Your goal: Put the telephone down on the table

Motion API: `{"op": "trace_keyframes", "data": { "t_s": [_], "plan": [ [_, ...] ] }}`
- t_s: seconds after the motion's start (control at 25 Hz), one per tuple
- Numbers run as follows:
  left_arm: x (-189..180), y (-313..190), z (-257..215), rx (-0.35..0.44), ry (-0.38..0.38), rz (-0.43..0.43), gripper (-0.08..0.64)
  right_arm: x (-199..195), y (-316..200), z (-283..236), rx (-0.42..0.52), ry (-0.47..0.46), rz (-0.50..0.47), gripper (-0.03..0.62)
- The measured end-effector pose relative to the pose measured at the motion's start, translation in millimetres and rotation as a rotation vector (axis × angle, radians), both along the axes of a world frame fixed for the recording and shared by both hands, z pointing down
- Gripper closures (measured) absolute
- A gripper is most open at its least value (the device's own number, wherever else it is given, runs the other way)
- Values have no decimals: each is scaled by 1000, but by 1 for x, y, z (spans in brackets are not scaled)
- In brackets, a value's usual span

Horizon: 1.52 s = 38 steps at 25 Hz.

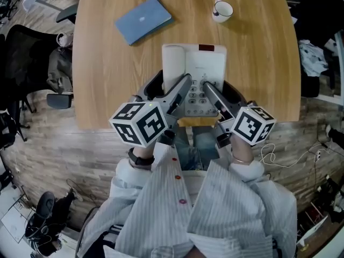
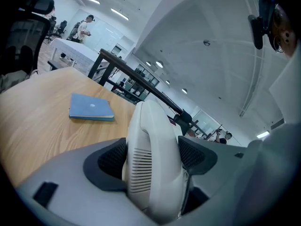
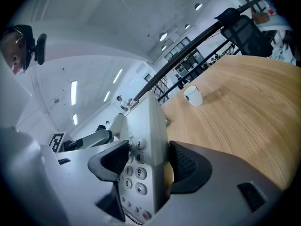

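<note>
I see light wooden table [image 1: 107,79] with rounded corners. Closed blue book [image 1: 143,20] lies flat on far left part, skewed to table edges. White cup [image 1: 222,10] stands upright on far right part, well apart from book. White telephone [image 1: 194,74] sits over middle, toward near edge, nearer me than both. I can't tell whether it touches tabletop.

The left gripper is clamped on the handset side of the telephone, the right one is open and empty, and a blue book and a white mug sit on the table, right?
Not the right gripper: the right gripper view shows its jaws shut on the keypad side of the telephone. The rest stands: left gripper on the handset side, blue book and white mug on the table.
</note>
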<state>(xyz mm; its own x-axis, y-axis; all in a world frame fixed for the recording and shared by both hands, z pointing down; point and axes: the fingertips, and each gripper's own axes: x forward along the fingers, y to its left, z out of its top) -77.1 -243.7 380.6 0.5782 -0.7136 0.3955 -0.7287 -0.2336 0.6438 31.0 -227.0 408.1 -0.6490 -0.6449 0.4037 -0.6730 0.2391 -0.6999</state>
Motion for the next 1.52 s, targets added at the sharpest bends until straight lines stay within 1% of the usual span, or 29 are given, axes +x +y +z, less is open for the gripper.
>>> {"op": "trace_keyframes", "data": {
  "t_s": [0.2,0.44,0.96,1.28,1.52],
  "plan": [
    [-6,11,32,-54,2,-22,212,-6,10,31,-51,1,-15,318],
    [-14,24,63,-105,-24,-21,212,-16,25,63,-104,-10,-13,318],
    [-33,46,123,-174,-31,-56,212,-34,45,121,-181,0,-45,318],
    [-31,54,149,-224,-38,-32,212,-34,55,145,-236,1,-31,318],
    [-31,56,159,-242,-35,-14,212,-34,59,154,-252,-1,-14,318]
  ]
}}
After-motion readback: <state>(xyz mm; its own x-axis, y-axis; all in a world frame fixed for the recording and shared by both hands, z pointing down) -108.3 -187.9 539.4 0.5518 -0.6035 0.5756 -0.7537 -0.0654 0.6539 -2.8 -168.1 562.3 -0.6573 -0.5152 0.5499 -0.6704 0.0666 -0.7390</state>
